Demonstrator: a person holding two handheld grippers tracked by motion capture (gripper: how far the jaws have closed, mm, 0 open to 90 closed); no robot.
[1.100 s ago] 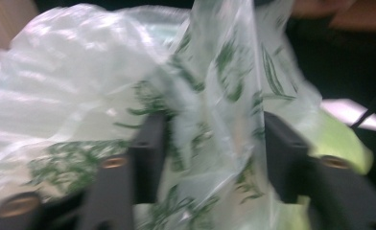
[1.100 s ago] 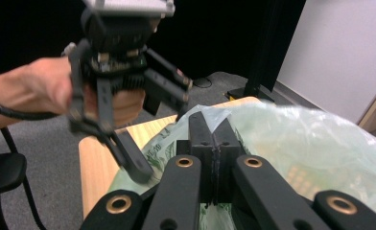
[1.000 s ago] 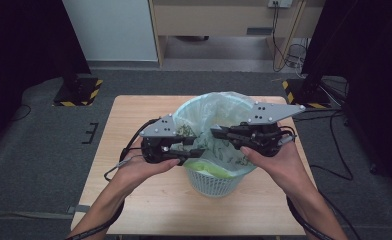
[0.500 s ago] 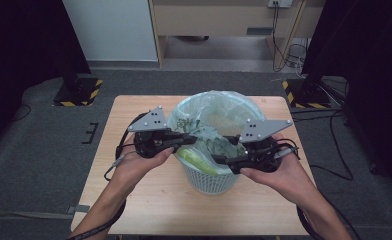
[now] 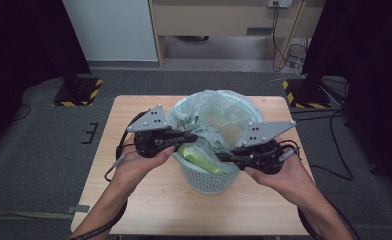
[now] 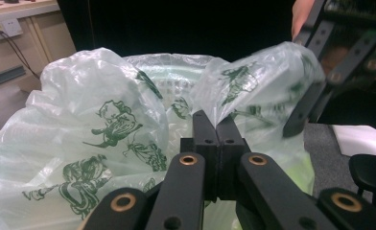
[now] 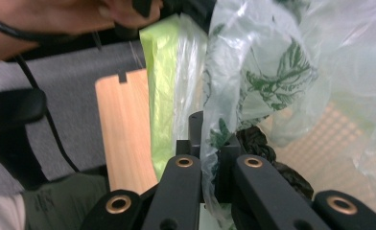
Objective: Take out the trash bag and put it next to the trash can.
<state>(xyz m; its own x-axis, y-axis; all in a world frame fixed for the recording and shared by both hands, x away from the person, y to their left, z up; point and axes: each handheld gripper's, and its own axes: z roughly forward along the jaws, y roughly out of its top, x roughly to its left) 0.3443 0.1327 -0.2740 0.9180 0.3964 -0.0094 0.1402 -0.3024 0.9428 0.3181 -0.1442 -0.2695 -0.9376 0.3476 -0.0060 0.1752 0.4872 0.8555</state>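
Basket (image 5: 206, 181): pale mesh, standing mid-bench (image 5: 134, 200), lined with a translucent bag (image 5: 224, 117) printed in green.
Bag: rim lifted clear of the basket edge on both sides, bunched upward between the tongs.
Left tongs (image 5: 191, 136): jaws pressed together at the bag's left rim; film between them cannot be told.
Right tongs (image 5: 223, 156): clamped on a fold of the bag's right rim.
Inside: yellow-green liner (image 5: 201, 161), dark crumpled lump (image 7: 267, 158).

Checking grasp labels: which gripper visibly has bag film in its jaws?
Right gripper: the printed bag runs between its jaws. Left gripper jaws meet, no film seen between.
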